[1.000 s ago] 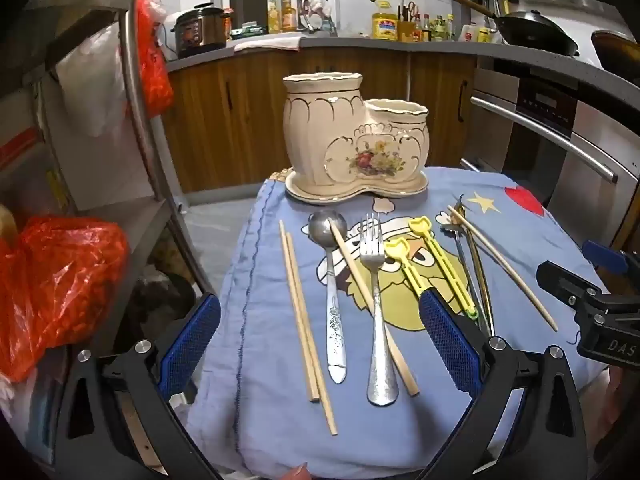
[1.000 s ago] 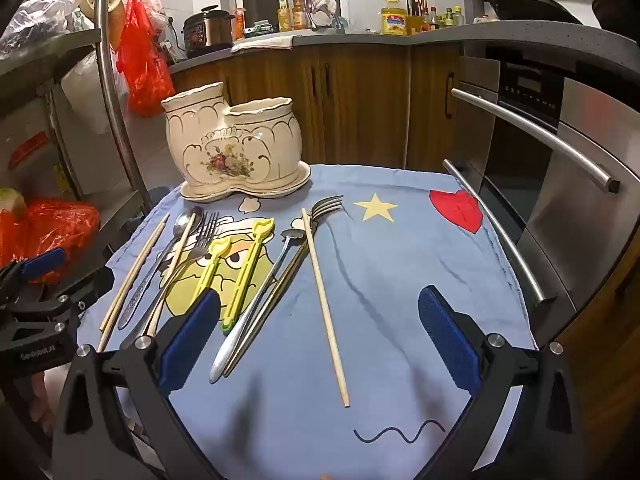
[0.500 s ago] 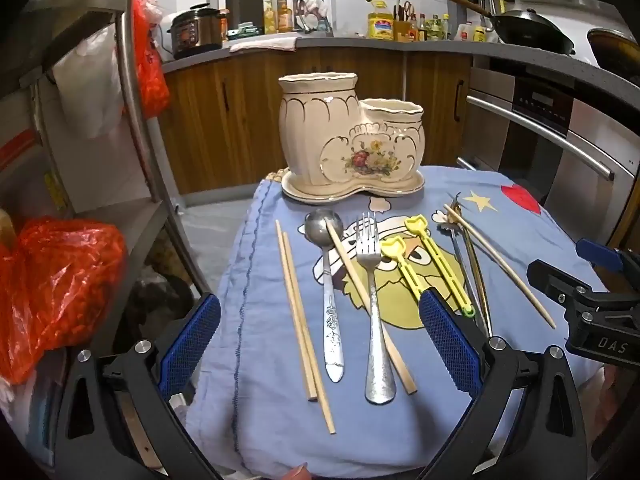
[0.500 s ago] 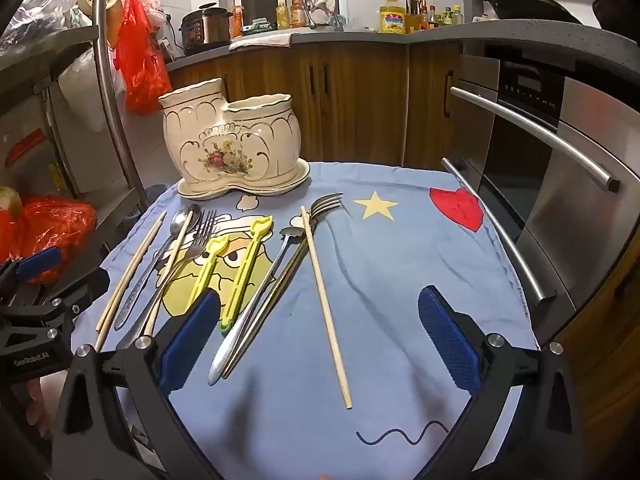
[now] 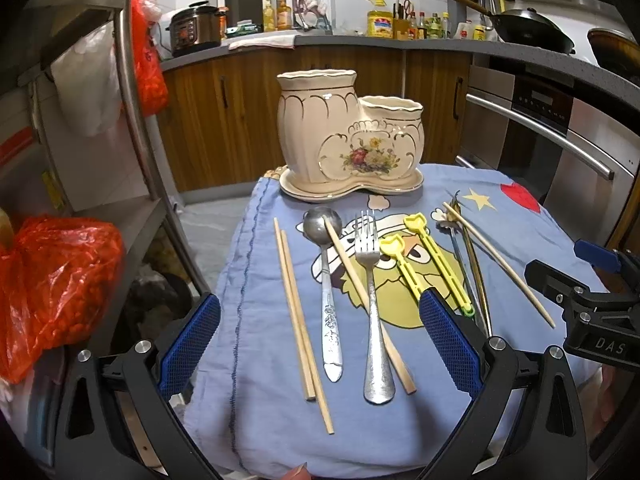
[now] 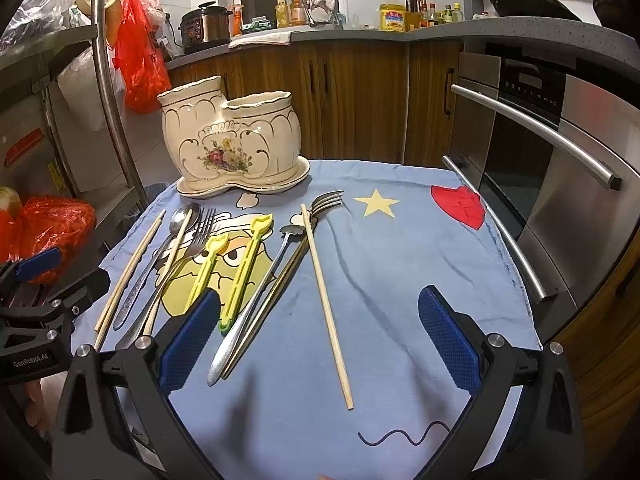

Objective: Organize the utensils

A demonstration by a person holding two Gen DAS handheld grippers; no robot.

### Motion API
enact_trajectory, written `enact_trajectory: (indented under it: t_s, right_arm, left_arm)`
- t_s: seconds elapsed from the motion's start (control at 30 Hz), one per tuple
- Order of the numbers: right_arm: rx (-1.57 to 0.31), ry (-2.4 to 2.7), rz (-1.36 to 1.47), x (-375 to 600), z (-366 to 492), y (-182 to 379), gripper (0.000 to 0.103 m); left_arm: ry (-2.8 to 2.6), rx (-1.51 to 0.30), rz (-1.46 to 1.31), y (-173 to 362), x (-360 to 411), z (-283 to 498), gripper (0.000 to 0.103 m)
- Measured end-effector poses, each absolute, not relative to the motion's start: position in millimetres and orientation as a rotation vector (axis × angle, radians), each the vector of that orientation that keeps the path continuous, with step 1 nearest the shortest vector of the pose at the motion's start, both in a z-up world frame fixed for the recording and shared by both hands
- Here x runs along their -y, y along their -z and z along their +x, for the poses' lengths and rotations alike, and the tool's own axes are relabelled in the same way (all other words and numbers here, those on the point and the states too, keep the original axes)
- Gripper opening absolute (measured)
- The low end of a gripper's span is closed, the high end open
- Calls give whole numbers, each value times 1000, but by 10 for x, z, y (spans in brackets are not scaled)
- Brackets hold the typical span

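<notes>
The left hand-held gripper (image 5: 320, 344) hangs with its blue pads spread wide and empty at the bottom of its view, over the near ends of a wooden chopstick pair (image 5: 298, 312), a patterned spoon (image 5: 329, 300) and a silver fork (image 5: 372, 312); the right hand-held gripper (image 6: 320, 340) is equally wide and empty at the bottom of its own frame, with a lone chopstick (image 6: 326, 304) running between its pads. All the utensils lie flat on a blue cartoon cloth (image 6: 400, 280) covering the table, and the cream ceramic holder (image 5: 348, 136) stands at upper centre, well apart from both grippers, both pots apparently empty. The metal pieces look stiff, fairly heavy and slick, so a pinch across the handle near mid-length seems safest. The chopsticks are light and thin and may roll off the pads. The yellow plastic sticks (image 6: 240, 268), lying mid-frame, look light and slightly springy. The holder is probably fragile, so utensils should be lowered in gently.
</notes>
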State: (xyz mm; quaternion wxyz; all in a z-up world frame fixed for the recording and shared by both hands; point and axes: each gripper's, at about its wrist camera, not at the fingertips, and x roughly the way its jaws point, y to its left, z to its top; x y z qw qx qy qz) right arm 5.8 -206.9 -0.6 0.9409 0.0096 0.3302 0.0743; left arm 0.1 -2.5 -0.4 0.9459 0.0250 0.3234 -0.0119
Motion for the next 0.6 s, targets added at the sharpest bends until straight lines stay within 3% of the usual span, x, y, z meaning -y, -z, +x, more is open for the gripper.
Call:
enact_trajectory:
  t_s: [0.6]
  right_arm:
    - [-680, -152, 21, 2061, 70, 40, 98]
  left_arm:
    - [30, -665, 46, 35, 27, -1, 99]
